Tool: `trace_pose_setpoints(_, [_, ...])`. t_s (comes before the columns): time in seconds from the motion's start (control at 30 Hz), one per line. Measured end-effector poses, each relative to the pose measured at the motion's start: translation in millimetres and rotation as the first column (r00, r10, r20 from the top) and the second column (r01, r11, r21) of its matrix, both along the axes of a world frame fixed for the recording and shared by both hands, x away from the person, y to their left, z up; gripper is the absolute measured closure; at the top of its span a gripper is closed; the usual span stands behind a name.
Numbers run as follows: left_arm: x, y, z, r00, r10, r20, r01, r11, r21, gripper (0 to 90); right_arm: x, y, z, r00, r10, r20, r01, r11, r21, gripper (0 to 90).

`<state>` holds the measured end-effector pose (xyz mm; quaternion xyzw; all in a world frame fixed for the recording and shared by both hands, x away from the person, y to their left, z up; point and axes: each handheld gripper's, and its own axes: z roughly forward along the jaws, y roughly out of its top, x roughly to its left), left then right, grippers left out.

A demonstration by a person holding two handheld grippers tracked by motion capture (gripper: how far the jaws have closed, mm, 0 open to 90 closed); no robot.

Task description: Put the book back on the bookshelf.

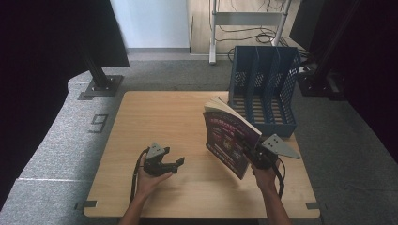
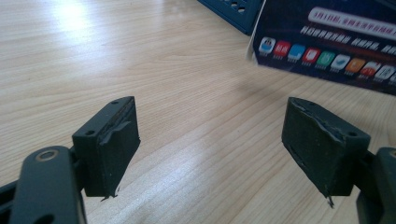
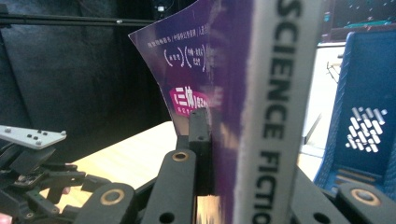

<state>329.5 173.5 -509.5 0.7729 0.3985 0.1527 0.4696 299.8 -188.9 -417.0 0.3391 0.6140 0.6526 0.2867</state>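
Two tongs: right tongs (image 1: pixel 249 152) clamp purple book (image 1: pixel 227 138) upright near blue rack (image 1: pixel 265 89); left tongs (image 1: pixel 174 165) gape over bench (image 1: pixel 159 117).

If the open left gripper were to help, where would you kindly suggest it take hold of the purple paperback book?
Probably the purple paperback book at its free upper edge, coming from the left gripper side. The right gripper already clamps the spine low down, the book stands tilted, and its pages fan loose on top.
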Motion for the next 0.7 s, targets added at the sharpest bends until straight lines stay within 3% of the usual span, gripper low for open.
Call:
trace_pose_setpoints(0.33, [0.7, -0.6, -1.4, 1.0000, -0.003, -0.007, 0.003, 1.0000, 0.008, 18.9, 3.1, -9.0, 14.1, 0.9996, -0.028, 0.012, 0.027, 0.9995, 0.015, 81.8])
trace_pose_setpoints(0.7, [-0.4, 1.9, 1.7, 1.0000, -0.001, -0.006, 0.001, 0.9999, -0.011, 19.0, 9.2, -14.4, 26.4, 0.9985, -0.055, 0.002, 0.054, 0.9979, 0.036, 81.8])
